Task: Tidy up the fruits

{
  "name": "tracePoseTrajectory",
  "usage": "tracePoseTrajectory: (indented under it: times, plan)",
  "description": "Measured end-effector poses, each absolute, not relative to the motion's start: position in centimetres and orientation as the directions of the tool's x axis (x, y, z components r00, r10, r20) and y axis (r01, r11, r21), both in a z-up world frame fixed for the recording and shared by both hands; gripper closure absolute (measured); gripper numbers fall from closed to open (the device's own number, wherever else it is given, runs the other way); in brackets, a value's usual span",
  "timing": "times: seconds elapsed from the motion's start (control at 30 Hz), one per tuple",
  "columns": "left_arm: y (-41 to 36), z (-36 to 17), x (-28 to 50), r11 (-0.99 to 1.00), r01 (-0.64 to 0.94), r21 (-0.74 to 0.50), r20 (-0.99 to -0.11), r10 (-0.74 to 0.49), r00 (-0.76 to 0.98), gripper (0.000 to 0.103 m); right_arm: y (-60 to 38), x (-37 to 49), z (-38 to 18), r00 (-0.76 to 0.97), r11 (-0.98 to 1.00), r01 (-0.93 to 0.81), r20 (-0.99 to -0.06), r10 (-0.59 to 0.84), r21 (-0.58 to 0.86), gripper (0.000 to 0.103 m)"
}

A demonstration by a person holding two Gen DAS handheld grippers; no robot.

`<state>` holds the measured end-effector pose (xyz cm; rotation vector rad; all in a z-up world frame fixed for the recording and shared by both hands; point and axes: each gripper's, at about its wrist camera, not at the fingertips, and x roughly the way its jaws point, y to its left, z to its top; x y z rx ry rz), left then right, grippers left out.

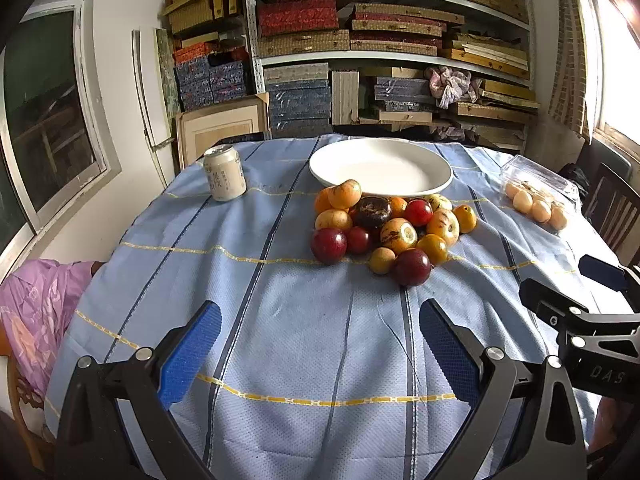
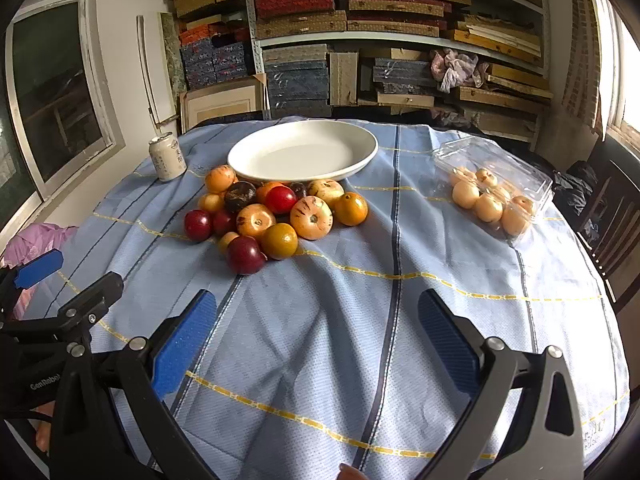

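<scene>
Red-and-orange fruits well beyond both gaping claws (plate-side)

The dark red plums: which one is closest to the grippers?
The dark red plum at the pile's front edge, beside the orange-yellow fruit. The other plums lie further back, toward the plate.

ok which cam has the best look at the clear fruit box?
Right wrist. The clear box sits well inside the frame, with its open lid and the pale fruits inside easy to see. In the left wrist view the same box lies near the right edge, smaller and more squeezed.
</scene>
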<state>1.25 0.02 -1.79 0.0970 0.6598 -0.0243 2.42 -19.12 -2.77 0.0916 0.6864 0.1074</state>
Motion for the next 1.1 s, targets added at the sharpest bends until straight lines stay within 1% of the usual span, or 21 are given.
tracePoseTrajectory:
  times: [0.73,1.1]
  plan:
    - [0.3,-2.5,2.6,0.996,0.051,0.073,-0.644,0.008,0.765,0.003,-19.6,3.6,-3.6,0.753,0.989,-0.064,-0.645,0.134,0.131,0.004]
    - [0.3,-2.6,2.7,0.996,0.051,0.073,-0.644,0.008,0.765,0.003,-19.5,3.7,-3.6,0.755,0.99,-0.063,-0.642,0.132,0.13,0.004]
